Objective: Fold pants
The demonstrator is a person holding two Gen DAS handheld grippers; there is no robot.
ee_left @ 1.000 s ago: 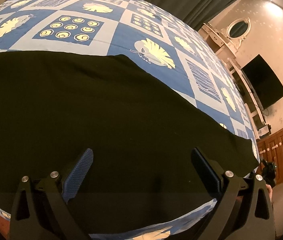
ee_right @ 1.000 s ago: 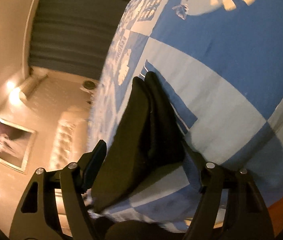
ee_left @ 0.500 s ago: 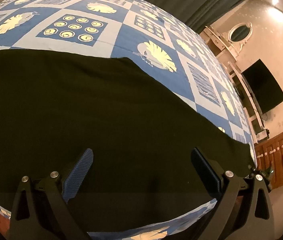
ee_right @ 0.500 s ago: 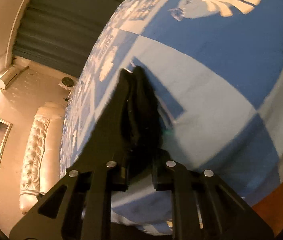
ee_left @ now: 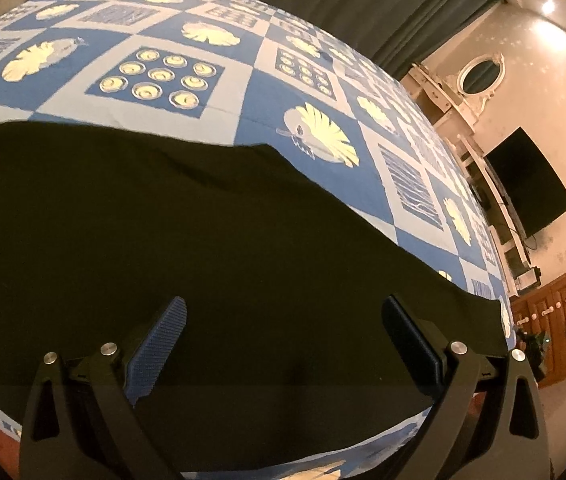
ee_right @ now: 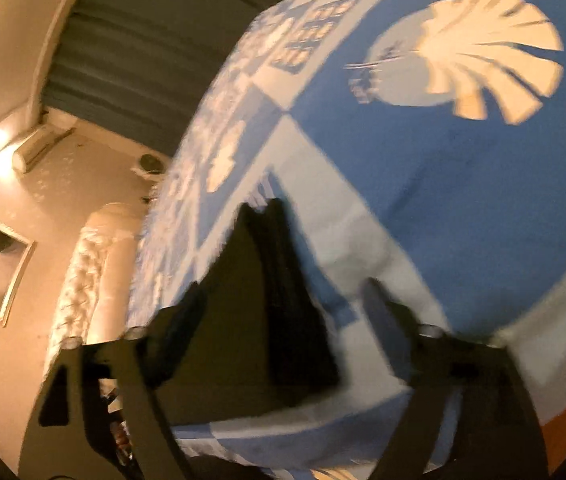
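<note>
So here's where I'm at. The black pants (ee_left: 171, 240) are lying out flat on the blue patterned bedspread (ee_left: 243, 92), right under and ahead of my left gripper (ee_left: 283, 320). Its jaws stand wide apart over the cloth, nothing pinched between them.

My right gripper (ee_right: 283, 312) is at the narrow end of the pants, where the fabric looks doubled up into a couple of layers. Its jaws are opening right now. The cloth end sits between them, closer to the left finger, but the view is blurry and I don't see the pads pressing on it.

Progress-wise, I'd guess one lengthwise fold is in, since the end shows stacked layers. The pants are laid out long, so the crosswise folds look like what's left. Neither gripper is holding anything.
</note>
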